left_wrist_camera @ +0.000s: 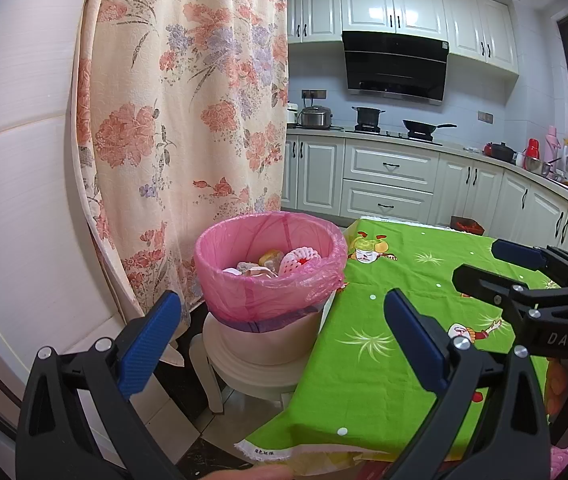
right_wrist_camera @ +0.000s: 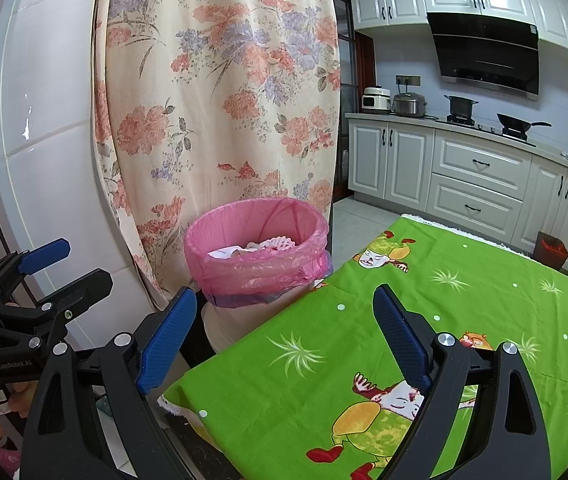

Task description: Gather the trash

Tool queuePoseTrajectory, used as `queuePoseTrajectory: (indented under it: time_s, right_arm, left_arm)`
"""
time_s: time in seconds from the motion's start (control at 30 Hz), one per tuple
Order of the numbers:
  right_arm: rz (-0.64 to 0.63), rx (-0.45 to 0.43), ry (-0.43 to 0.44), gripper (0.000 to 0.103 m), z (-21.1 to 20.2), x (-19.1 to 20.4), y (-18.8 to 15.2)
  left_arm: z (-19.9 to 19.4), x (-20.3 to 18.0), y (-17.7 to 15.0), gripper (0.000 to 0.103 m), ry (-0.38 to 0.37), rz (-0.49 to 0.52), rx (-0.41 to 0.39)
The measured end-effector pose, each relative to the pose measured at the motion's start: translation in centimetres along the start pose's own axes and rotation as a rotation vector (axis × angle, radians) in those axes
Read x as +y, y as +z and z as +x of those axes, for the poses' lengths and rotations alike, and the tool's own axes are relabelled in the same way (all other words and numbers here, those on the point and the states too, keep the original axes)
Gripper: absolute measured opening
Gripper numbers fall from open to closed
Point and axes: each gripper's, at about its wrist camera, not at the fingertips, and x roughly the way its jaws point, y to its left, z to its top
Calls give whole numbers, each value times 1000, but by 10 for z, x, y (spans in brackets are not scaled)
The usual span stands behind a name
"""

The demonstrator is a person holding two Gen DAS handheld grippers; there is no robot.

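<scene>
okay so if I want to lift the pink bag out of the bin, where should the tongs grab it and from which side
Probably the folded-over rim of the pink bag, on its table-facing side, coming in over the green tablecloth. There the plastic bunches into loose folds outside the bin, giving something to pinch; elsewhere it lies smoother against the wall. Both tongs are open and empty.

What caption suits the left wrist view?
Open left gripper faces a pink-lined bin holding trash, beside the green tablecloth.
</scene>
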Motion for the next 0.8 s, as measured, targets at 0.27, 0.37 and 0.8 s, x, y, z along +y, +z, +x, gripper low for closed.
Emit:
queuePoseTrajectory:
  time_s: [0.27,0.37,0.8]
  right_arm:
    - [-1,0,0,84,0,0,0]
    - [-1,-1,1,84,0,0,0]
    - [-5,1,3,84,1,1,-2]
  left_arm:
    - [3,1,1,98,2,6,8]
    - [4,0,0,98,-5,10,13]
    - [4,2,1,98,-5,-3,11]
